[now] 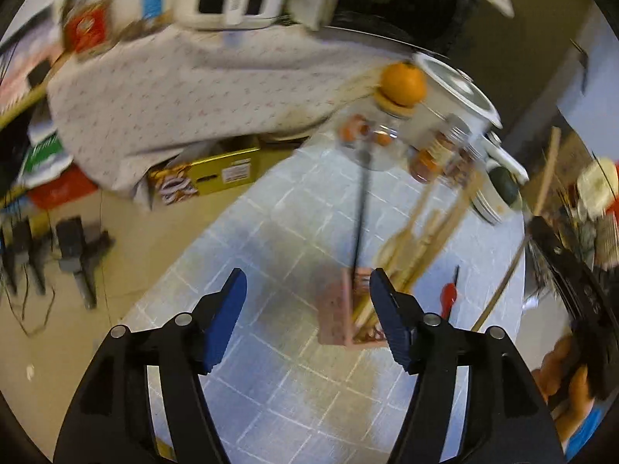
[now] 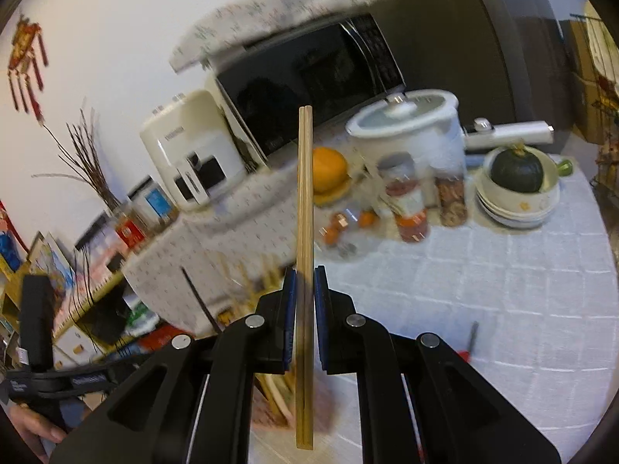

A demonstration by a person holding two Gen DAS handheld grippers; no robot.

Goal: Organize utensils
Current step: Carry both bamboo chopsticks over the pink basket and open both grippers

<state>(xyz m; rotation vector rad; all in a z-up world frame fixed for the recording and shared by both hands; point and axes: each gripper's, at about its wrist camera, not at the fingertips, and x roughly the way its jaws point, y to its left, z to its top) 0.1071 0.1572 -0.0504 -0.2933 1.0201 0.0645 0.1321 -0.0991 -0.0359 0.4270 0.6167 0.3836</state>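
Note:
A pink utensil holder (image 1: 340,309) stands on the grey checked tablecloth (image 1: 271,232), holding wooden spoons (image 1: 402,243) and a thin black stick (image 1: 361,208). My left gripper (image 1: 307,317) is open and empty, just in front of the holder. My right gripper (image 2: 305,309) is shut on a pair of wooden chopsticks (image 2: 305,212), held upright above the table; the holder (image 2: 271,406) lies blurred below it. A red-handled tool (image 1: 448,294) lies on the cloth right of the holder and also shows in the right wrist view (image 2: 470,342).
At the table's back stand a white pot (image 2: 410,127), jars (image 2: 410,208), an orange (image 2: 327,170), stacked bowls with a dark squash (image 2: 516,172), a microwave (image 2: 309,77) and a white appliance (image 2: 189,147). Floor with boxes (image 1: 216,172) lies left of the table.

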